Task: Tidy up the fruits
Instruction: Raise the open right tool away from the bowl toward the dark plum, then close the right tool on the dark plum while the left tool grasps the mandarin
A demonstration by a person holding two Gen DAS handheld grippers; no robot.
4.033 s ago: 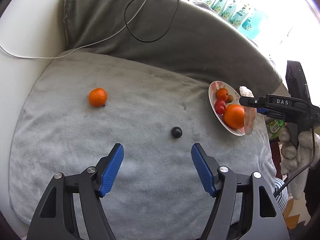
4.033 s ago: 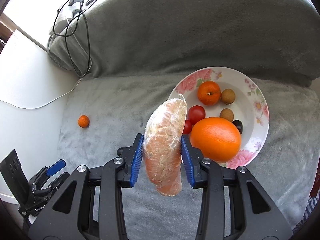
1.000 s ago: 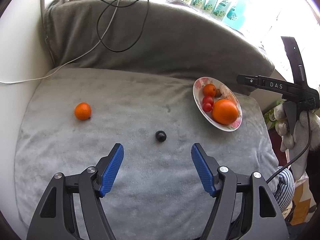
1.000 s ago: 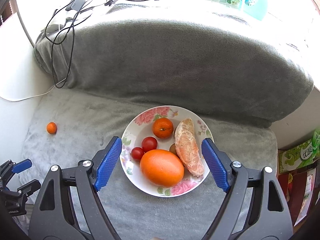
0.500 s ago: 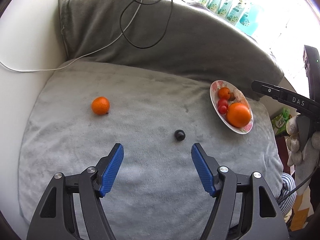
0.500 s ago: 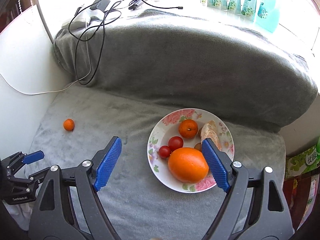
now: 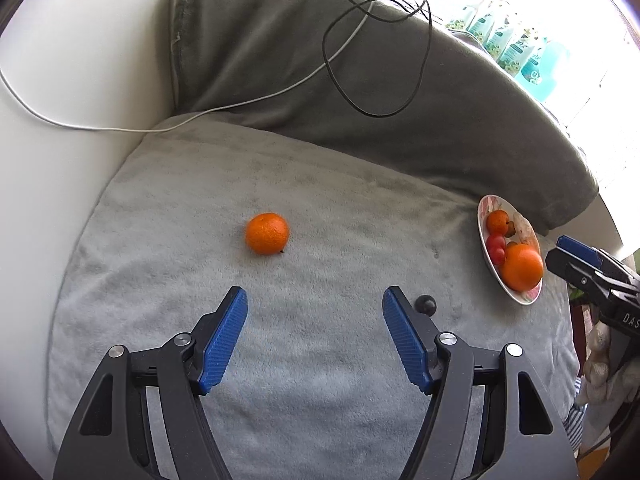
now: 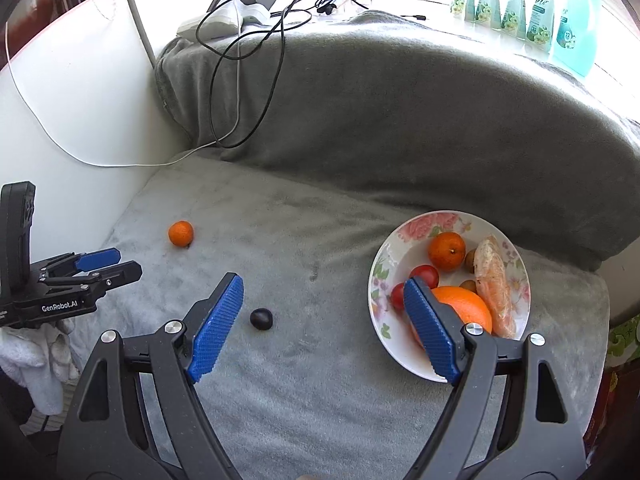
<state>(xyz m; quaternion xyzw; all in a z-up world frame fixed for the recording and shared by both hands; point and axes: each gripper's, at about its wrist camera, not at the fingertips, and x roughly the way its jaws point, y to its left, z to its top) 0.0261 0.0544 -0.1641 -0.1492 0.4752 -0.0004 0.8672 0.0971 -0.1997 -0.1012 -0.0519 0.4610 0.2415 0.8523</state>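
Note:
A floral plate (image 8: 416,226) (image 7: 484,216) on the grey blanket holds a big orange (image 8: 466,304) (image 7: 522,266), a small mandarin (image 8: 447,251), cherry tomatoes (image 8: 426,274), small brown fruits and a wrapped peeled fruit (image 8: 496,288). A loose mandarin (image 7: 267,233) (image 8: 181,233) and a small dark fruit (image 7: 425,303) (image 8: 261,318) lie on the blanket. My left gripper (image 7: 314,338) is open and empty, short of the mandarin. My right gripper (image 8: 320,328) is open and empty, between the dark fruit and the plate.
A dark grey cushion (image 8: 400,112) backs the seat, with black and white cables (image 7: 360,40) over it. White armrest (image 7: 60,120) at the left. Bottles (image 8: 528,4) stand on the bright sill behind. The blanket's edge drops off at the right.
The wrapped fruit went from my right gripper onto the plate; the gripper opened and has pulled back and swung left. My left gripper has moved closer to the loose mandarin.

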